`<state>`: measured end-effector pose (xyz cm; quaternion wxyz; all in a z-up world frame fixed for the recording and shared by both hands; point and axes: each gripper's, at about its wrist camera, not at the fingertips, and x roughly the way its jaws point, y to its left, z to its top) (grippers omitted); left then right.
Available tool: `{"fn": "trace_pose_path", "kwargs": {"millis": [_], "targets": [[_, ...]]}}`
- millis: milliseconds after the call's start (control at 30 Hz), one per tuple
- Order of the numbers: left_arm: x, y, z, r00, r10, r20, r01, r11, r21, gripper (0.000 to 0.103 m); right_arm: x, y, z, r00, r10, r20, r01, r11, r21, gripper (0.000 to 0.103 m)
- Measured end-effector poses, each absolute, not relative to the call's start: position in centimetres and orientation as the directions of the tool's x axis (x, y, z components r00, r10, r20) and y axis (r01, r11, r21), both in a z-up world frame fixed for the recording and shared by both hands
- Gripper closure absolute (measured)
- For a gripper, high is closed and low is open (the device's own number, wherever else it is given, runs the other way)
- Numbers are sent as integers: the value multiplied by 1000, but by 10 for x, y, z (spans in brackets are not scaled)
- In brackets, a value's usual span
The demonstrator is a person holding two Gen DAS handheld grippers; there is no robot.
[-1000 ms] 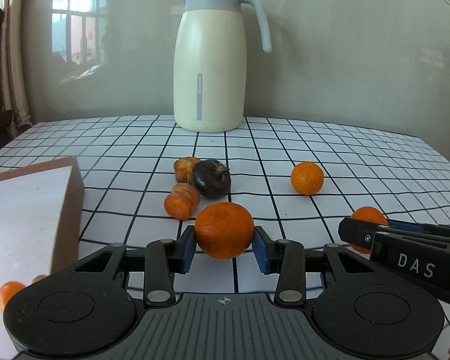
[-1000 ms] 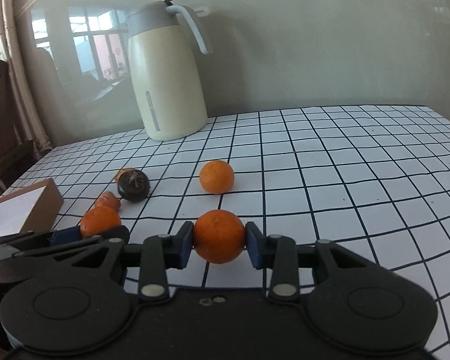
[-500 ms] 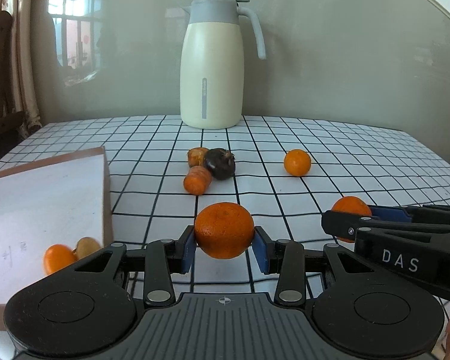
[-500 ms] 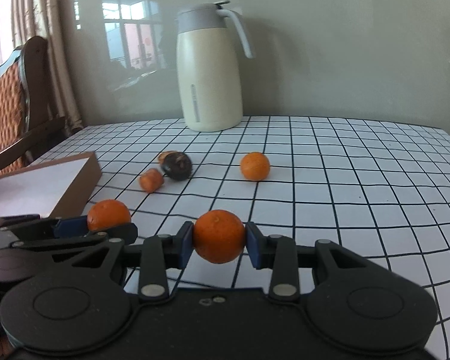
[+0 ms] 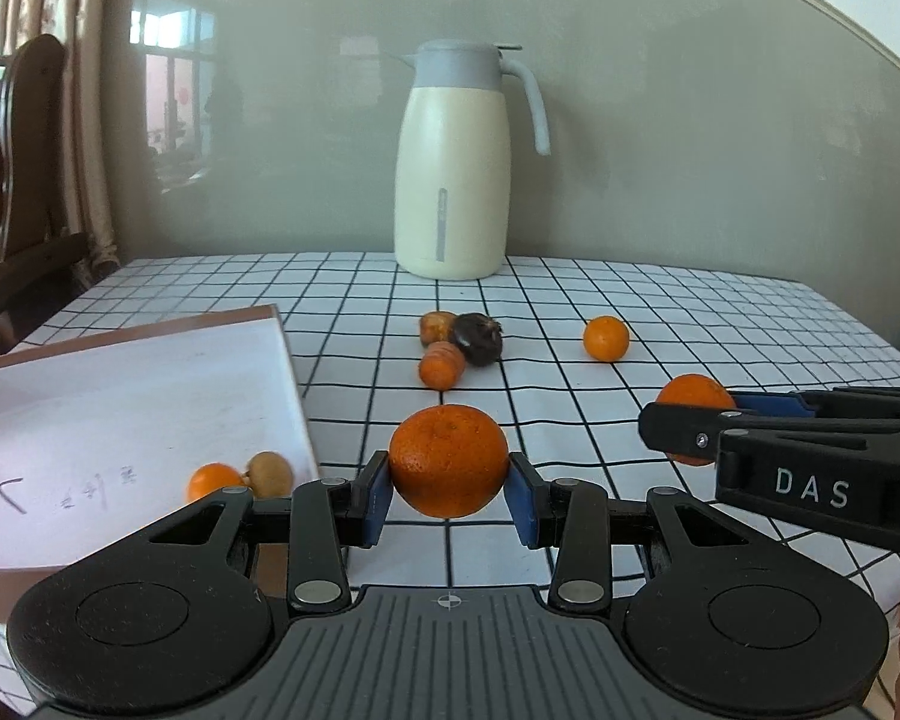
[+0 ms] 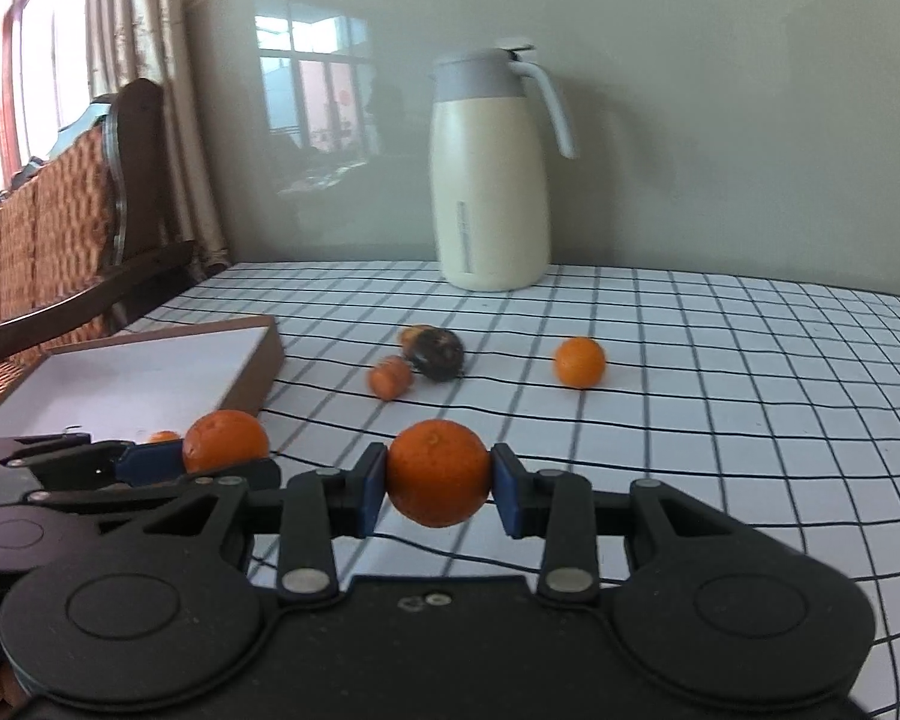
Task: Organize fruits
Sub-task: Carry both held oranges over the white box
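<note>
Left tongs (image 5: 449, 495): pinching an orange (image 5: 448, 459) between the blue pads, held above the table (image 5: 720, 324) beside the box (image 5: 120, 420). Right tongs (image 6: 439, 495): pinching a second orange (image 6: 438, 471), also off the table. Box contents: one small orange fruit (image 5: 213, 480) and one tan fruit (image 5: 269, 471), touching, in the near right corner. On the table: a loose orange (image 5: 606, 338), and a cluster of two small orange fruits with a dark fruit (image 5: 479, 339). A jug (image 5: 453, 162) stands at the rear.
</note>
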<state>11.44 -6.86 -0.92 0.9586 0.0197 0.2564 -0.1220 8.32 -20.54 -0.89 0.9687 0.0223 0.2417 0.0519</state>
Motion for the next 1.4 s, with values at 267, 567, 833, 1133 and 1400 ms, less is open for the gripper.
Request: {"fn": "trace_pose_path", "kwargs": {"millis": [267, 567, 833, 1133, 1400], "targets": [[96, -37, -2, 855, -192, -481, 188, 981, -57, 62, 81, -180, -6, 871, 182, -456, -165, 983, 75, 75], [88, 0, 0, 877, -138, -460, 114, 990, -81, 62, 86, -148, -1, 870, 253, -424, -242, 967, 82, 75], [90, 30, 3, 896, -81, -436, 41, 994, -100, 62, 92, -122, 1, 868, 302, -395, -291, 952, 90, 75], [91, 62, 2, 900, -9, -435, -37, 995, -98, 62, 104, -98, 2, 860, 352, -370, -336, 936, 109, 75], [94, 96, 8, 906, 71, -417, -108, 992, -66, 62, 113, -76, 4, 863, 378, -336, -361, 925, 114, 74]]}}
